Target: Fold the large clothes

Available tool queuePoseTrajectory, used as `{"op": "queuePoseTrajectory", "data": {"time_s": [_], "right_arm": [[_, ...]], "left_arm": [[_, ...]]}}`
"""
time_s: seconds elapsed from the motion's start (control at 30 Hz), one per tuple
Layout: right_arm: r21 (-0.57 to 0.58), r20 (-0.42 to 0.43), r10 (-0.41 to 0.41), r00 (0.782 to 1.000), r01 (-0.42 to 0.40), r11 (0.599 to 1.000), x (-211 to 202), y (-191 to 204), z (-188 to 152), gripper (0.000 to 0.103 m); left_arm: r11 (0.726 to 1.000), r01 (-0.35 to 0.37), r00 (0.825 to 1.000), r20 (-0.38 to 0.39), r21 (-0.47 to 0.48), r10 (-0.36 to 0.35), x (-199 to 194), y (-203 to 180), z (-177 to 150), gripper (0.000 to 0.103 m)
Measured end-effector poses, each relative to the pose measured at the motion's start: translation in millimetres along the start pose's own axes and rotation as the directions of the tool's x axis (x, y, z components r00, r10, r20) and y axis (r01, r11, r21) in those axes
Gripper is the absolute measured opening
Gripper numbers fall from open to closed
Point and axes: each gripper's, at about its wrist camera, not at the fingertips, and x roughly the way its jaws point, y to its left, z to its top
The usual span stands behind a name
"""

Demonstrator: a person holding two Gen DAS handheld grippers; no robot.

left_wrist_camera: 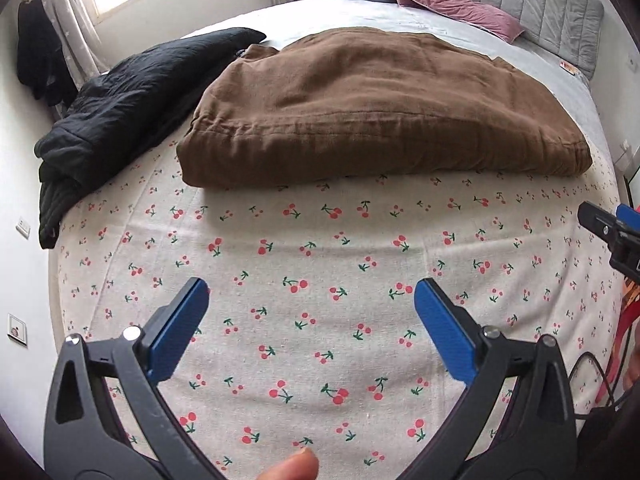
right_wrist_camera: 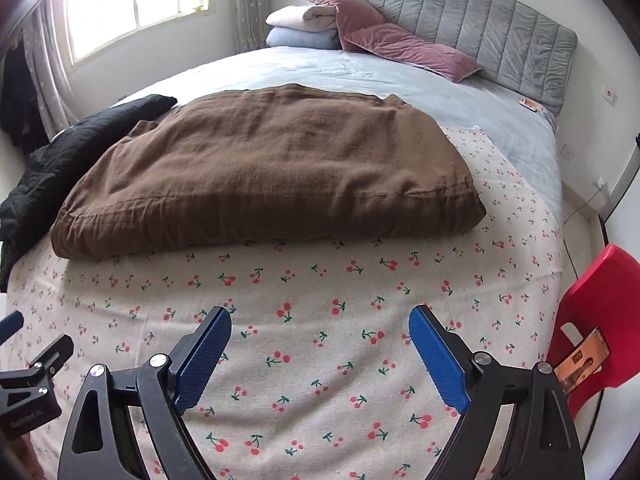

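Observation:
A brown garment point(left_wrist_camera: 360, 108) point(right_wrist_camera: 260, 176) lies folded into a thick rectangle on the bed, its folded edge toward me. My left gripper point(left_wrist_camera: 312, 286) hovers open over the cherry-print sheet point(left_wrist_camera: 320, 240), short of the garment, with nothing between its blue pads. The right gripper point(right_wrist_camera: 320, 312) is likewise open and empty above the sheet point(right_wrist_camera: 320, 360), in front of the garment's near edge. Each gripper shows at the edge of the other's view: the right gripper's finger point(left_wrist_camera: 612, 232) at the right edge, the left gripper's finger point(right_wrist_camera: 24, 360) at the left edge. A person's fingertip point(left_wrist_camera: 296, 466) shows at the bottom.
A crumpled black garment point(left_wrist_camera: 132, 96) point(right_wrist_camera: 60, 148) lies at the bed's left edge beside the brown one. Pink pillows point(right_wrist_camera: 400, 40), folded bedding point(right_wrist_camera: 304, 24) and a grey headboard point(right_wrist_camera: 480, 20) are at the far end. A red chair point(right_wrist_camera: 596, 312) stands right of the bed.

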Motion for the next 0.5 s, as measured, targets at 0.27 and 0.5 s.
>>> {"op": "queuePoseTrajectory", "data": {"time_s": [0.27,0.5], "right_arm": [[-0.025,0.004,-0.012,1.0,0.012,1.0,1.4,8.3,-1.4,0.092],[-0.059,0.001,0.007,1.0,-0.007,0.998,0.0,19.4,-5.7,0.092]], "left_arm": [[0.993,0.006,0.999,-0.032,-0.114,-0.01,10.6,12.8,-4.1,0.102],[0.995,0.013,0.999,-0.028,-0.098,-0.016,10.1,6.3,-6.7,0.102]]}}
